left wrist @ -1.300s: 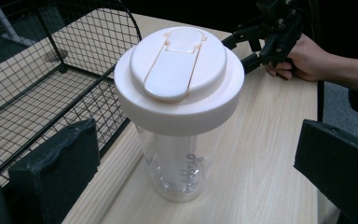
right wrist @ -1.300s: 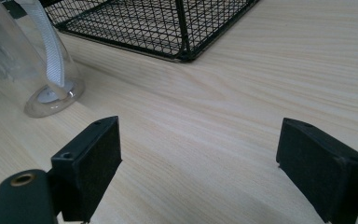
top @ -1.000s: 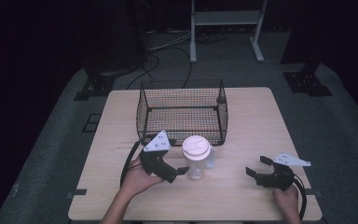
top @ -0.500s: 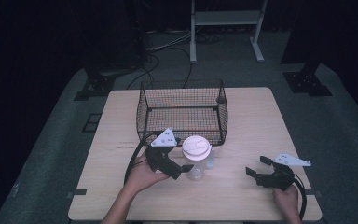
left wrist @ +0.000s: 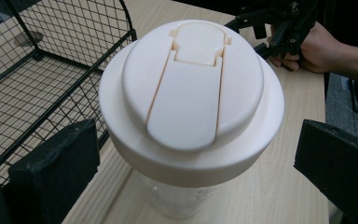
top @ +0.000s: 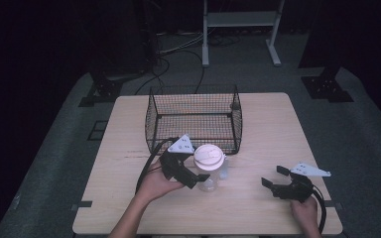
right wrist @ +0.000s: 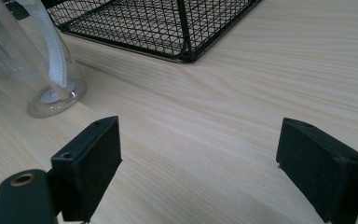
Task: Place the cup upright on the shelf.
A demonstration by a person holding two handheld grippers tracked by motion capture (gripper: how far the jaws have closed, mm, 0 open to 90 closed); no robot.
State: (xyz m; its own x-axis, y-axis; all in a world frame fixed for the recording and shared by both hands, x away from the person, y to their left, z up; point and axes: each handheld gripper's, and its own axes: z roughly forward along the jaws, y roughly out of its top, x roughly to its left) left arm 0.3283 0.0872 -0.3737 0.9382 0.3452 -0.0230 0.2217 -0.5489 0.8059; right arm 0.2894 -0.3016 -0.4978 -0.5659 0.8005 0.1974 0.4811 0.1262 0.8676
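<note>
I am bringing the left gripper in on the clear bottle, which is standing upright at the centre of the high view, just below the front edge of the wire basket. In the left gripper view the bottle's cream lid is sitting in the middle of the frame between the two black jaws, which are standing apart on either side of it and not yet pressing anything. The lid is much wider than the clear body beneath, so I am judging that the grip should close on the body under the lid's rim, not on the rim itself, where the pads could slip off. I am also keeping the closing line level so the bottle is not tipped toward the basket.

The right gripper is resting low at the lower right of the high view, its jaws wide apart over bare table, with nothing between them; in its own view the bottle's base is showing at the upper left.

For room, the basket's front wall is sitting close behind the bottle, so I am expecting any lift to go up first and then over that edge. The table to the right of the bottle is giving plenty of free space.
</note>
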